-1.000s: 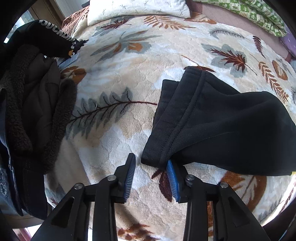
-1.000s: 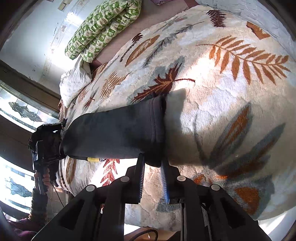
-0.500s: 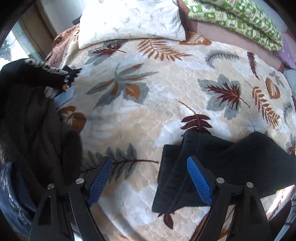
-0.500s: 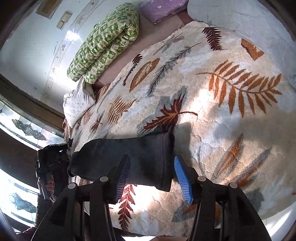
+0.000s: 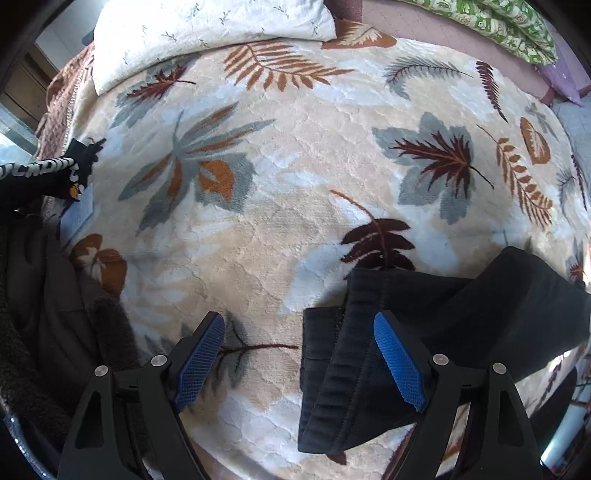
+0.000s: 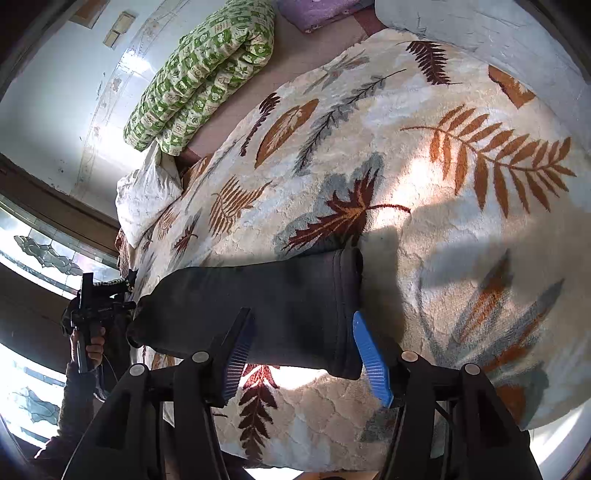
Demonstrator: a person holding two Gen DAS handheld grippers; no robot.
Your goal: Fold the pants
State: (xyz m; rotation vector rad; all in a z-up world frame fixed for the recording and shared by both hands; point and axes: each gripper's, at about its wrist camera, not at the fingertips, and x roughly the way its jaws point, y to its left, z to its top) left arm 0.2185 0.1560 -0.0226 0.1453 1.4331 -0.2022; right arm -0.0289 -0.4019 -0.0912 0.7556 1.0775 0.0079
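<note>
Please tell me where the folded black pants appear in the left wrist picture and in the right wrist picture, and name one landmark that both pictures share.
Left wrist view: the black pants lie at the lower right on the leaf-print blanket, partly behind the right blue pad.
Right wrist view: the pants lie at lower centre, just past the opening right gripper.
Shared landmark: the green patterned quilt, at the top of both pictures.
</note>
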